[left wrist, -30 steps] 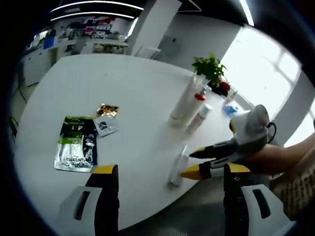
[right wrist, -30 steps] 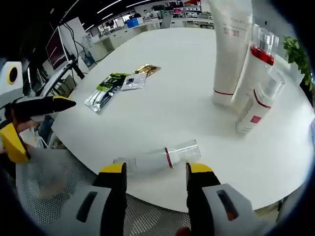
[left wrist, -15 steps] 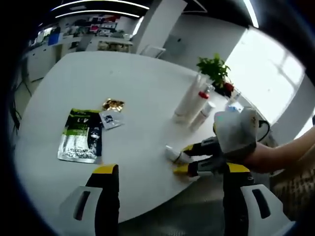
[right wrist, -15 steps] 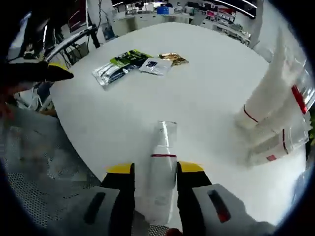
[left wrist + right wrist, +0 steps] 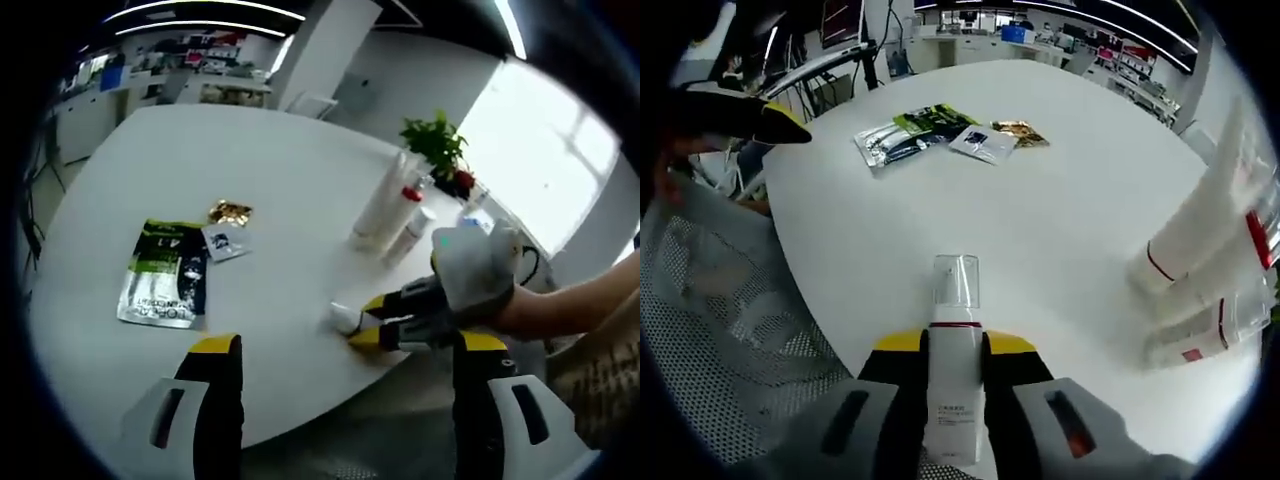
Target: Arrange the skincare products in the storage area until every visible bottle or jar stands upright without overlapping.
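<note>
In the left gripper view, the left gripper (image 5: 340, 360) hangs over the near rim of the round white table (image 5: 240, 160), its yellow-tipped jaws spread wide with nothing between them; it looks parked as a spare hand while the other does the lifting. Ahead of it and to its left lies a flat green-and-black sachet (image 5: 162, 283), glossy and crinkled, with a small silver sachet (image 5: 224, 241) and a gold foil packet (image 5: 230, 211) just beyond. Further ahead and to the right stands a cluster of upright bottles (image 5: 392, 212), tall, white and smooth, one with a red collar, already in the pose the task asks for. A leafy potted plant (image 5: 434, 142) sits behind them.

Right of that, the right gripper (image 5: 365, 322) reaches in over the table edge. In the right gripper view its jaws are clamped on the body of the fallen bottle (image 5: 953, 385), a slim white plastic cylinder with a thin red band and a clear cap pointing away from the gripper. Gripping it round the middle, I judge, gives room to tip it up onto its base. Off to the right of the jaws lie the tall white bottles (image 5: 1200, 250), slanted only by the camera's roll
</note>
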Demonstrator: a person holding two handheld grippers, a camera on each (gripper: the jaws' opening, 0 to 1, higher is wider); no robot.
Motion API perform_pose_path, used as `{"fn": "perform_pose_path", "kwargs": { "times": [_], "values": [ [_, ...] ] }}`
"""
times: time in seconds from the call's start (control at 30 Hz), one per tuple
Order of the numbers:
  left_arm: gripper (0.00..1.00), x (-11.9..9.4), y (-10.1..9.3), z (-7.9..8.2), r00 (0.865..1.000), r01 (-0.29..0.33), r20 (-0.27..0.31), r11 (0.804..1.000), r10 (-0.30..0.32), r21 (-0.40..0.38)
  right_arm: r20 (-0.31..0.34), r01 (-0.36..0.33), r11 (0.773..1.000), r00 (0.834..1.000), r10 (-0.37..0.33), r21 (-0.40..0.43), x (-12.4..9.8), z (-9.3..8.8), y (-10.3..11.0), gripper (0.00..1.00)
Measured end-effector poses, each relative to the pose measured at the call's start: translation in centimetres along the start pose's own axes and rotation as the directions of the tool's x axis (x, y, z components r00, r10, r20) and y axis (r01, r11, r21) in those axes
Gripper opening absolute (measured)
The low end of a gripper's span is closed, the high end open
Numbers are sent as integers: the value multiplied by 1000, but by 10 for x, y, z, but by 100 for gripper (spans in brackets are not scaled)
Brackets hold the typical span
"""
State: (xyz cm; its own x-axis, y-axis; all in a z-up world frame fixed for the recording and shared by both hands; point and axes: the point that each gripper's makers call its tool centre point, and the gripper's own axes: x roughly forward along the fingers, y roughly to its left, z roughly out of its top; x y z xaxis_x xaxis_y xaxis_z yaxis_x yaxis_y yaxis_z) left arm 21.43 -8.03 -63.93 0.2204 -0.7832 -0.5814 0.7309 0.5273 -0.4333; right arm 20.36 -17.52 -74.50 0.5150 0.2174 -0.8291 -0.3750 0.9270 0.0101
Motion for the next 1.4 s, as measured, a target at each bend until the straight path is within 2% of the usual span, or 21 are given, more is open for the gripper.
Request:
{"fn": "perform_pose_path", "kwargs": {
  "times": [0.2,0.33,0.47,0.73,0.9,1.0,1.07,1.1,1.17,1.23,1.33,1.4],
  "values": [
    [84,-2,-5,2,1000,4,-4,1000,-4,20,51,-3,996,999,-2,88,-4,3,-3,20],
    [84,-2,-7,5,1000,10,-7,999,-10,34,126,2,994,992,-15,108,-13,21,-9,20],
    [84,1,-12,8,1000,20,-8,999,-20,44,167,9,993,986,-29,119,-22,34,-13,20],
    [84,8,-24,13,999,51,-8,997,-50,55,213,27,989,975,-58,147,-37,39,-22,20],
    [84,13,-33,19,997,79,4,996,-80,38,263,36,984,961,-82,175,-51,40,-27,20],
    [84,16,-41,26,994,103,28,995,-103,3,305,43,982,947,-98,184,-61,42,-31,20],
    [82,19,-46,32,991,124,47,992,-123,-31,351,42,981,930,-108,190,-71,48,-31,20],
    [82,20,-48,35,989,136,58,989,-134,-48,349,49,981,930,-114,189,-74,48,-31,20],
    [81,21,-50,40,986,153,77,985,-147,-77,400,45,980,909,-121,193,-84,55,-32,20],
    [80,23,-55,46,982,170,98,980,-159,-107,412,50,978,902,-130,200,-91,57,-33,20],
    [80,26,-65,56,974,207,124,969,-190,-135,482,39,979,866,-134,202,-108,68,-32,20],
    [79,27,-71,61,969,225,136,964,-207,-139,496,48,977,856,-147,207,-118,71,-33,20]
  ]
}}
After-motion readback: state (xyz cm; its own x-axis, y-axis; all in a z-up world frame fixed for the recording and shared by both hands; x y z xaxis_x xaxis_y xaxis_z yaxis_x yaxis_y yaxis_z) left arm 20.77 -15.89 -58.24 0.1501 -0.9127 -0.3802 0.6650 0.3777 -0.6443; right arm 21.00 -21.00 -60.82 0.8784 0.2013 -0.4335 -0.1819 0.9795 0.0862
